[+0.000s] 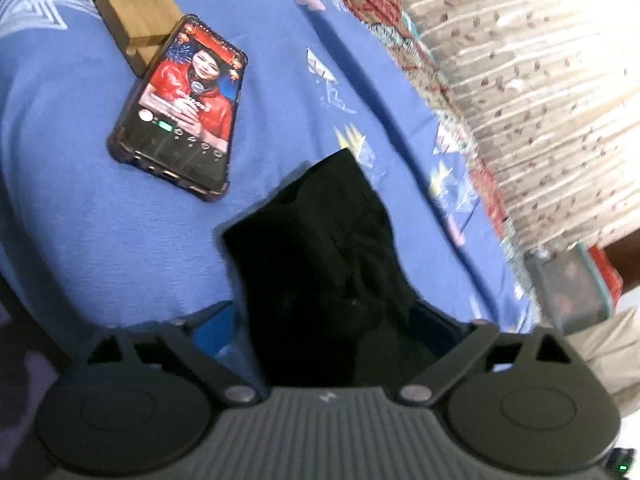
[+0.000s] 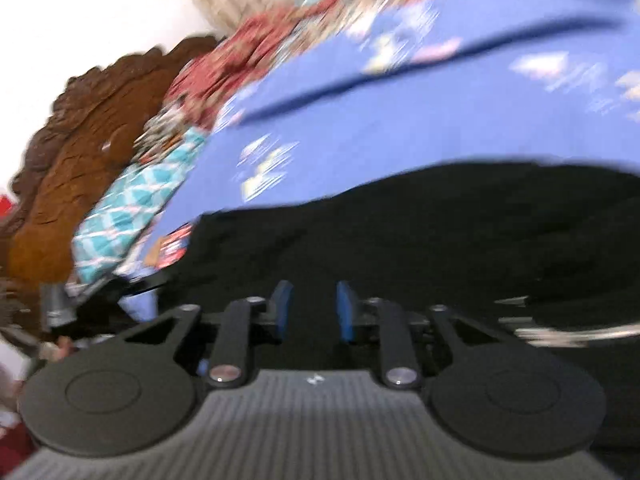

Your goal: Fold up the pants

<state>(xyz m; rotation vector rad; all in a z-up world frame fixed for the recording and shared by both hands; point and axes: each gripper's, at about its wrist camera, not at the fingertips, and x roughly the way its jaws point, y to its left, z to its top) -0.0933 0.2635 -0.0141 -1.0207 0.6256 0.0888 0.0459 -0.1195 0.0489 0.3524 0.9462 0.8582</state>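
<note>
Left gripper: fingers spread wide, black pants bunched between them; grip cannot be told.
Right gripper: blue fingers narrowed, gapped, over pants.
Pants: spread on blue bed sheet.
Far left: phone leaned on wooden block.

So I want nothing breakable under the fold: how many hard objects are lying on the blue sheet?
2. A phone with its screen lit lies left of the black pants, and a wooden block sits touching the phone's far end. More may be hidden under the pants.
</note>
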